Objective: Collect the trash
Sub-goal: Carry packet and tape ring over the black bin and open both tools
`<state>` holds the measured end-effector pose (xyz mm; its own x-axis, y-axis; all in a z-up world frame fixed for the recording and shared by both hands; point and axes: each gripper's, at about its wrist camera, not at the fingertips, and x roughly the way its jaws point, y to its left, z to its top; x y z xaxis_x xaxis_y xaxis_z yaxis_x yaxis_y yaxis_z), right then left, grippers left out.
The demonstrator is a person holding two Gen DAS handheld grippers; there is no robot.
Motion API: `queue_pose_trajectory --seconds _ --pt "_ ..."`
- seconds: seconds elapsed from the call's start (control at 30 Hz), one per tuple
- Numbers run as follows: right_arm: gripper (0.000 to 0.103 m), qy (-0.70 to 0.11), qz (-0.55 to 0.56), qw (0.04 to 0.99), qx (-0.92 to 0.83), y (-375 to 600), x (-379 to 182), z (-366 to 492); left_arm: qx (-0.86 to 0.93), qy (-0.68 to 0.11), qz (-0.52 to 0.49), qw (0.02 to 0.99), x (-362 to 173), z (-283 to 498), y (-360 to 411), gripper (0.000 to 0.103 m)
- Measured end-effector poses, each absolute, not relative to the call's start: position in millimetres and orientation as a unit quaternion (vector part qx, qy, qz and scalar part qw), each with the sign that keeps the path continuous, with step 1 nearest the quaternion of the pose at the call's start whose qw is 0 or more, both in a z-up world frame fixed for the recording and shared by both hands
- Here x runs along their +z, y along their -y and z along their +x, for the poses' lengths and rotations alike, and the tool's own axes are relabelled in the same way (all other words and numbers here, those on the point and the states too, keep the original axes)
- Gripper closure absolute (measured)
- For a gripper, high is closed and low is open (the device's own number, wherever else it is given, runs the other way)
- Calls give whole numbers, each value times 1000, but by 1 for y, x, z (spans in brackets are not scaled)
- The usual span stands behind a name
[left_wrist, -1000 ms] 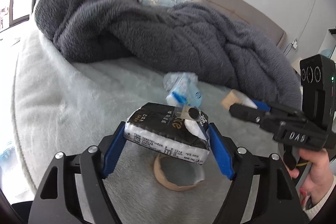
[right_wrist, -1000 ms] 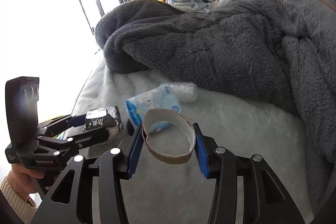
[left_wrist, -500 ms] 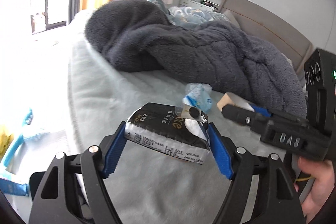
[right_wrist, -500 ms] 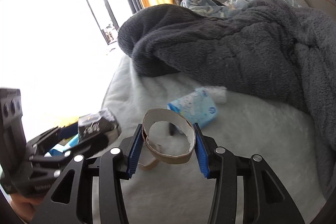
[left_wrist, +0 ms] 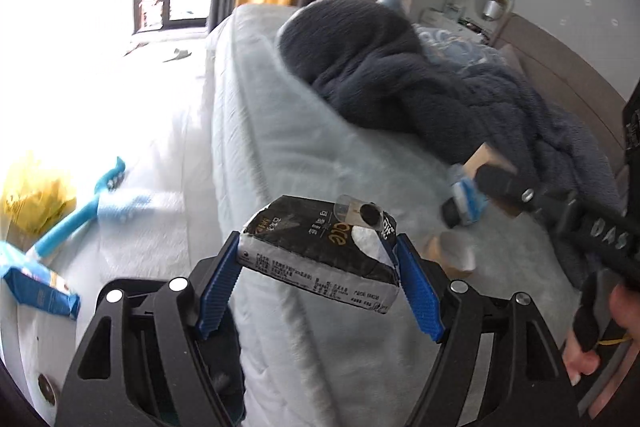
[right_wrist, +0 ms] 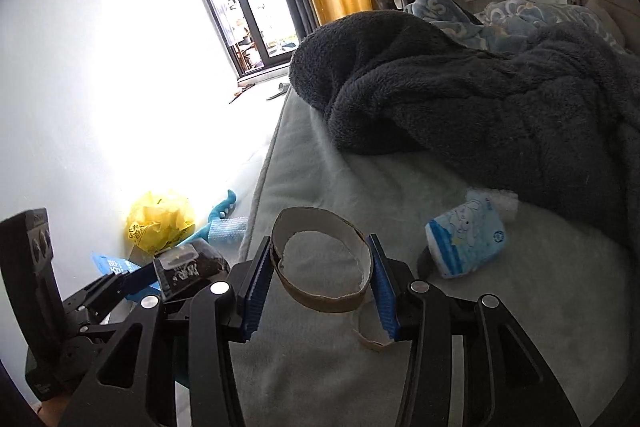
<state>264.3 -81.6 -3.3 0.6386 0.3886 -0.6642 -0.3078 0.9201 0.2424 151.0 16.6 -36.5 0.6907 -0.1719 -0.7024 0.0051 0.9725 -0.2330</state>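
Both your grippers carry trash above the bed.
Your left gripper (left_wrist: 318,259) clamps the black-and-white tissue pack (left_wrist: 320,255); your right gripper (right_wrist: 318,277) clamps the brown cardboard ring (right_wrist: 322,267), blue packet (right_wrist: 468,241) at two o'clock.

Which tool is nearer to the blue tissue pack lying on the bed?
Right. The right tool, shut on a cardboard ring, hangs over the bed just beside the blue tissue pack. The left tool, holding a black packet, is farther off, by the bed's edge.

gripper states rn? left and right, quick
Left tool: closed on the black tissue pack.
Right tool: closed on the cardboard ring.
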Motion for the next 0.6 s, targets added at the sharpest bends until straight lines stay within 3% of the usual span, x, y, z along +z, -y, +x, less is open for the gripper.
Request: queue_pose_trajectory --seconds 0.6 --pt "56 -423 -8 863 274 -51 -40 268 11 -465 -108 879 -97 125 -128 26"
